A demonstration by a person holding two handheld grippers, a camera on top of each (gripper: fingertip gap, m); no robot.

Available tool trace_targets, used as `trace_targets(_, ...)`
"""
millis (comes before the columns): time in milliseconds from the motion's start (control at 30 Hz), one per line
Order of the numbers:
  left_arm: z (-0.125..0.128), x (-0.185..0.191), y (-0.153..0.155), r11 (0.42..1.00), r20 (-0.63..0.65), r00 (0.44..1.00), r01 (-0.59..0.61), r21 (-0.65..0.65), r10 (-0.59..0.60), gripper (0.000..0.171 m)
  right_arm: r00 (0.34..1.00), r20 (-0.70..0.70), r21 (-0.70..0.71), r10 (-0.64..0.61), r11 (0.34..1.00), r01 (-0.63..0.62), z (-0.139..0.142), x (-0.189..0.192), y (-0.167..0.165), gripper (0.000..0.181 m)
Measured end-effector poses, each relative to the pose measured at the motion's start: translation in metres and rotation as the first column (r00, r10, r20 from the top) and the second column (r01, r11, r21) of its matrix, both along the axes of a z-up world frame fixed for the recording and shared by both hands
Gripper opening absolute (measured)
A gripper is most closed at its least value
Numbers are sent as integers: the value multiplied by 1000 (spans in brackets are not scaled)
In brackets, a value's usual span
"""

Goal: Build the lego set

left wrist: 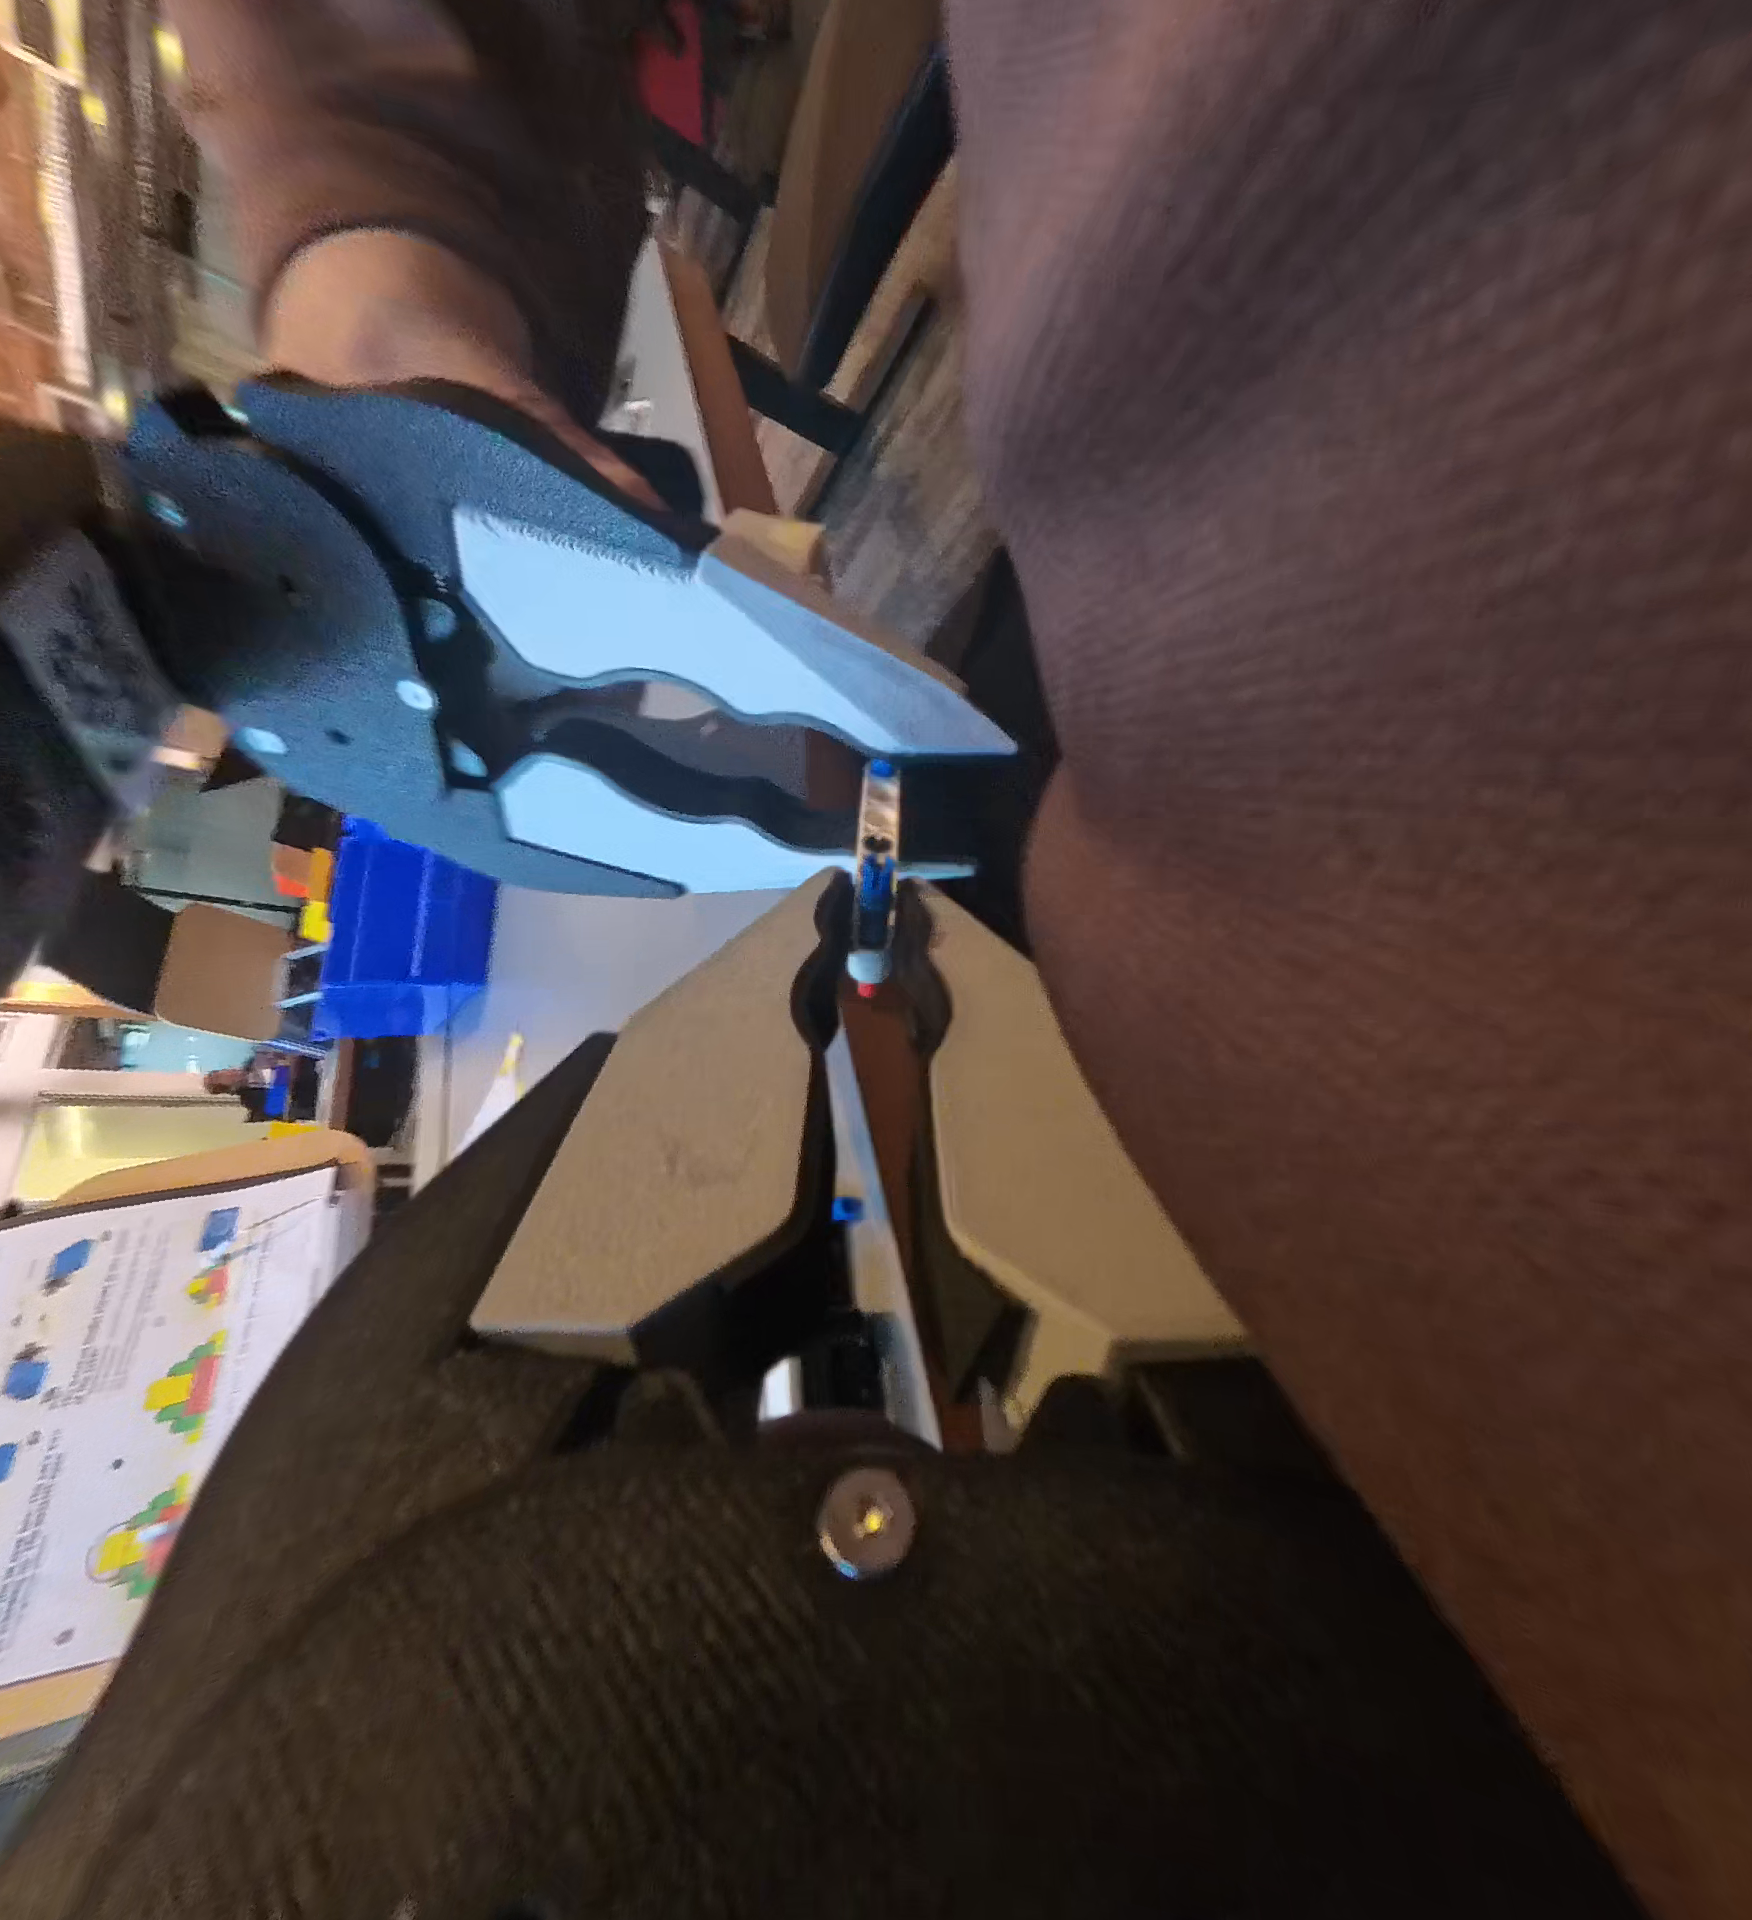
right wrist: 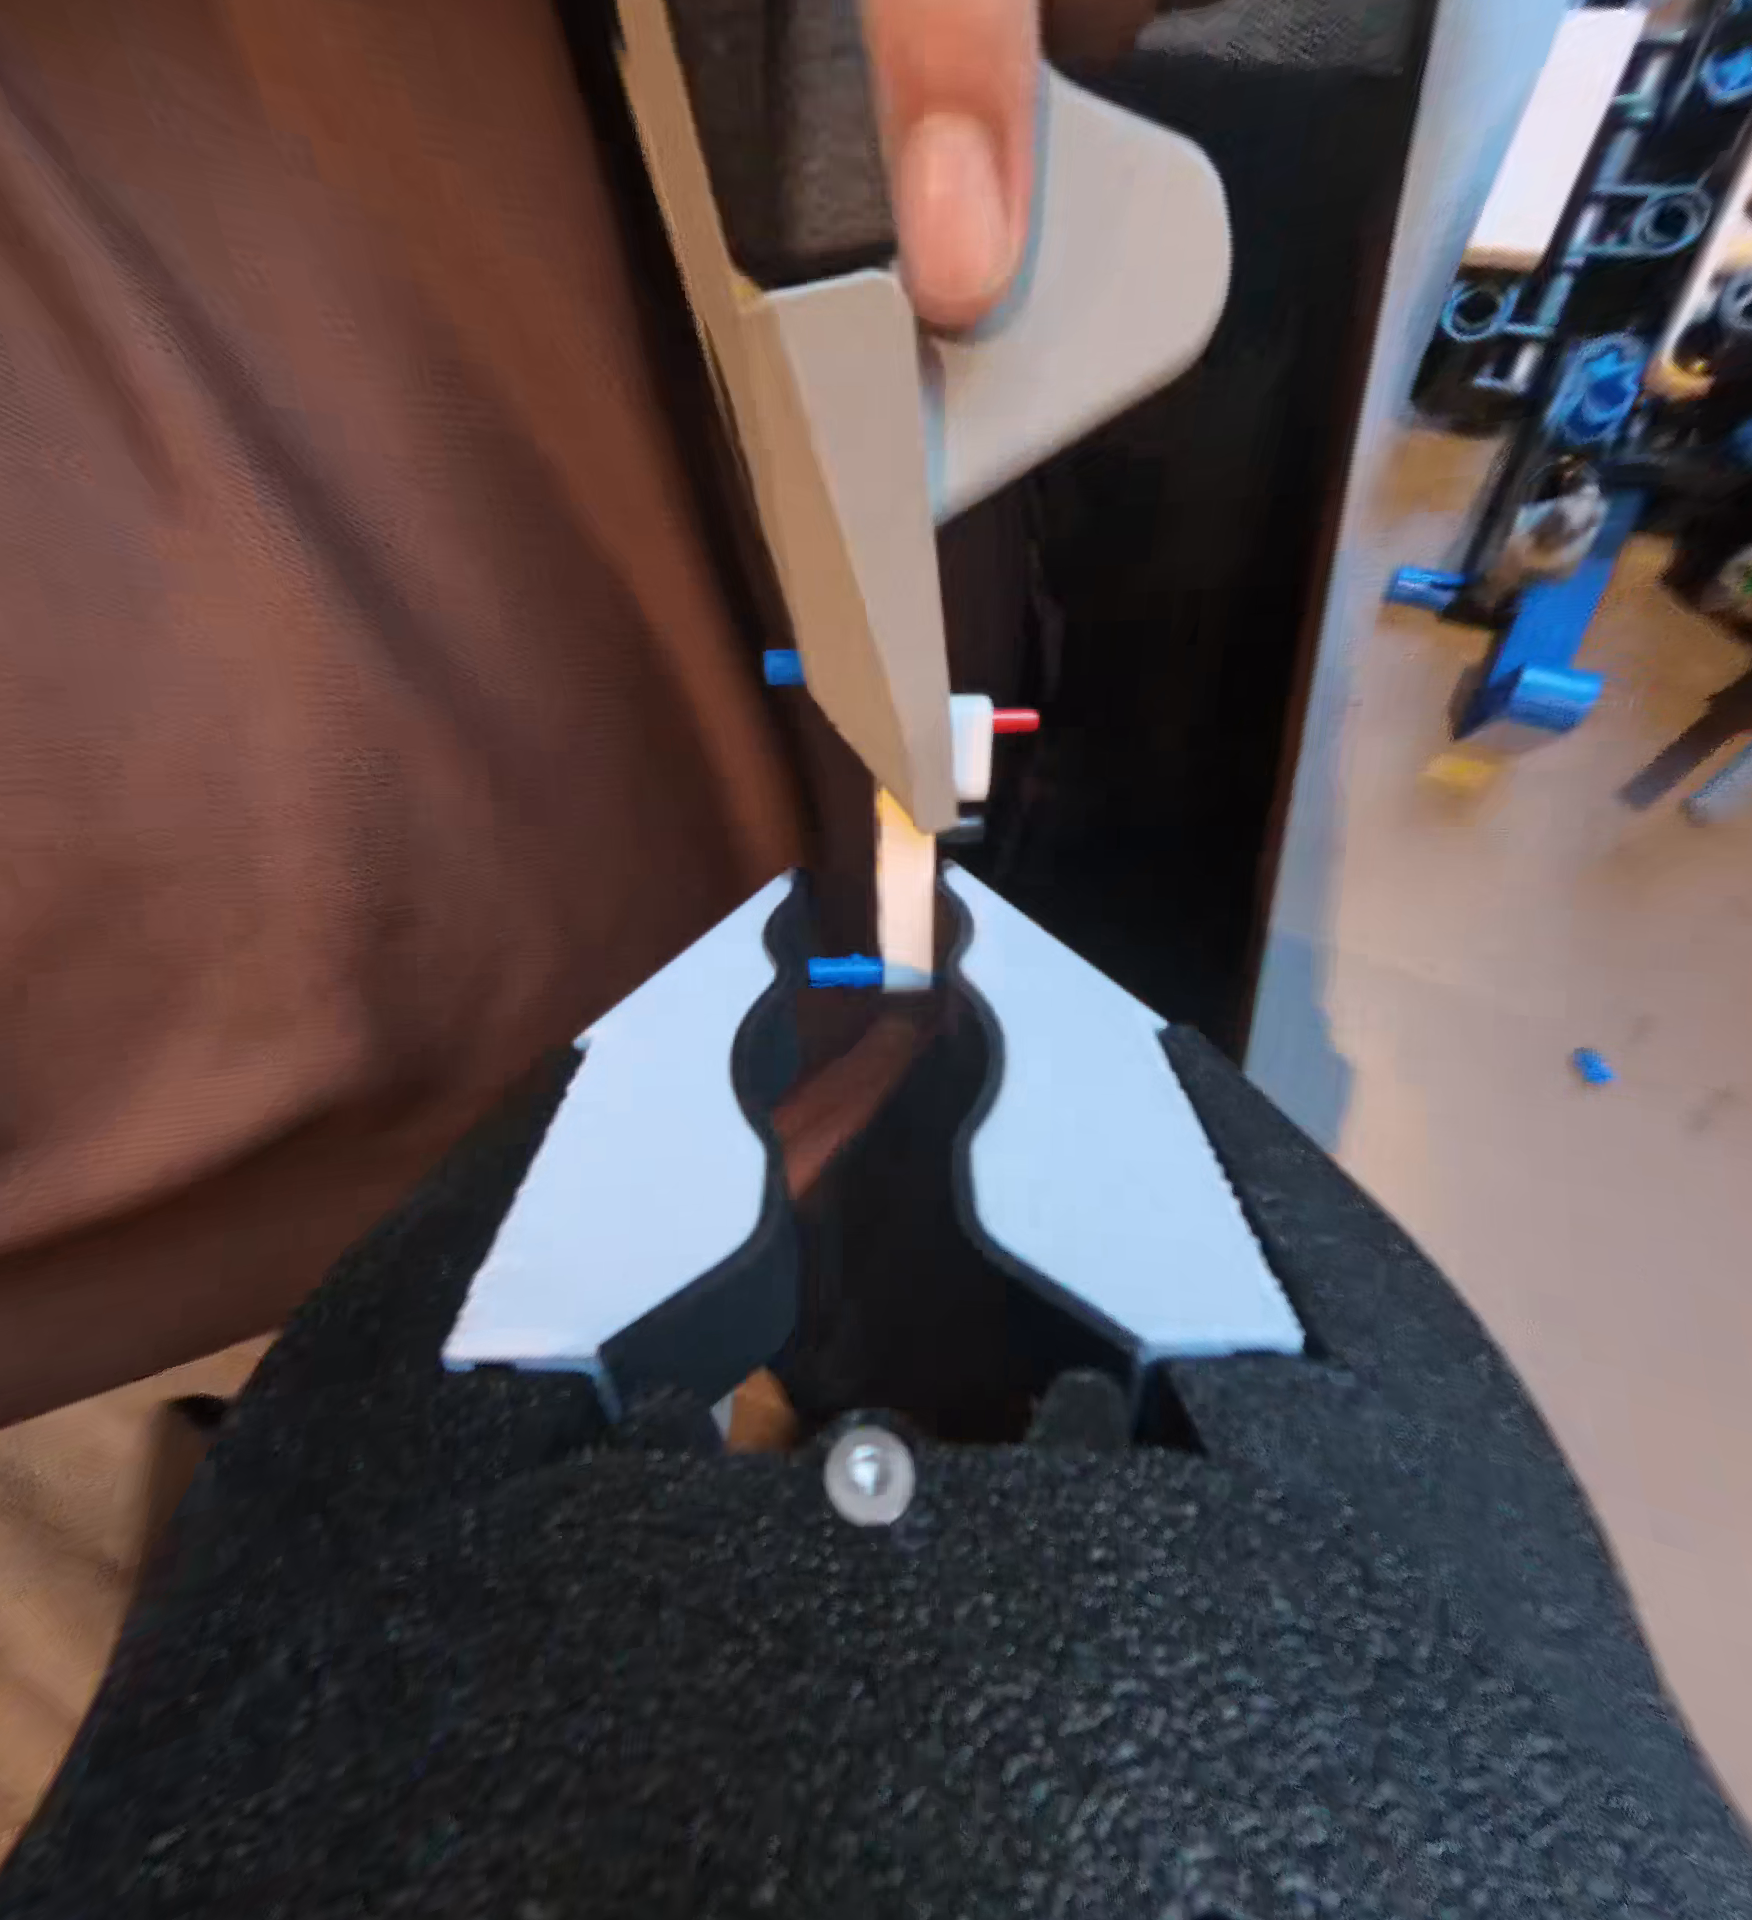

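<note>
Held up in the air between both pairs of tongs, close against a brown knitted garment: a small white lego beam with blue pins and a red pin. Gripped at its lower end by the left tongs, jaws nearly closed on it, with a blue pin and a red tip showing in the narrow gap. Pinched higher up by the right tongs, entering from the left of the left wrist view, grey fingers narrowed around the beam's upper part. Seen from the right wrist view, the same white beam standing upright between the tips of the right tongs, one blue pin poking left, the left tongs' grey finger slanting down over the beam's top and hiding it; whether the right tips actually press the beam here, unclear through blur. Off to the side, a printed instruction sheet with coloured brick pictures on a wooden board, a blue plastic bin behind, and a loose small blue piece on the pale worktop.
</note>
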State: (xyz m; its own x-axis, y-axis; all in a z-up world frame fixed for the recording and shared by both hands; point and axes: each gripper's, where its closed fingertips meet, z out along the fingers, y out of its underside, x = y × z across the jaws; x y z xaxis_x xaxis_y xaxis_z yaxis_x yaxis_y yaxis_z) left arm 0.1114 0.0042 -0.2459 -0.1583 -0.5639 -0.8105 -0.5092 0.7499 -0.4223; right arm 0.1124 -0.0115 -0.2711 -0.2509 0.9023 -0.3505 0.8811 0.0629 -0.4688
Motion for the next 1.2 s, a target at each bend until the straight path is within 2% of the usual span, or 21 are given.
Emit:
trace_targets(67, 14, 2, 2, 999, 64, 998, -2, 39, 0, 5, 996, -51, -166, -78, 984, 68, 13, -5, 0, 8)
trace_targets(133, 15, 2, 3, 998, 51, 999, 1, 57, -4, 5, 995, -69, -215, -78, 975, 61, 15, -6, 0, 8)
trace_targets(233, 13, 3, -1, 998, 48, 998, 33, 54, -36, 5, 996, -81, -117, 24, 993, -34, 12, -3, -2, 9)
trace_targets(300, 12, 1, 3, 998, 35, 999, 23, 59, -25, 5, 996, -12, -162, 90, 983, -91, 16, 4, -8, 38)
trace_targets(333, 14, 0, 5, 998, 45, 999, 19, 67, -22, 5, 994, -2, -158, 108, 982, -107, 18, 4, -7, 43)
trace_targets(400, 16, 0, 7, 997, 52, 998, 17, 73, -21, 5, 991, 15, -101, 133, 986, -131, 19, 5, -3, 42)
trace_targets(500, 16, 1, 5, 997, 57, 998, 26, 73, -30, 5, 986, 51, -40, 157, 987, -155, 14, 5, 2, 24)
trace_targets(533, 16, 1, 5, 997, 57, 998, 23, 78, -27, 5, 986, 49, -30, 158, 987, -157, 13, 5, 4, 23)
trace_targets(833, 17, -2, 5, 997, 51, 998, 18, 76, -22, 5, 976, 67, 64, 205, 976, -209, 13, 3, 10, 25)
trace_targets(900, 16, -2, 4, 998, 52, 998, 22, 65, -26, 5, 981, 80, 120, 179, 975, -188, 10, 0, 19, 44)
trace_targets(967, 16, -2, 4, 998, 53, 998, 20, 63, -23, 5, 978, 97, 142, 183, 970, -195, 10, 1, 20, 42)
trace_targets(1033, 16, -3, 6, 998, 55, 998, 15, 64, -18, 5, 972, 92, 186, 216, 955, -230, 12, 2, 19, 31)
trace_targets(1200, 8, 0, 4, 999, 34, 999, 25, 48, -26, 3, 969, 95, 203, 226, 949, -241, 21, 4, 21, 32)
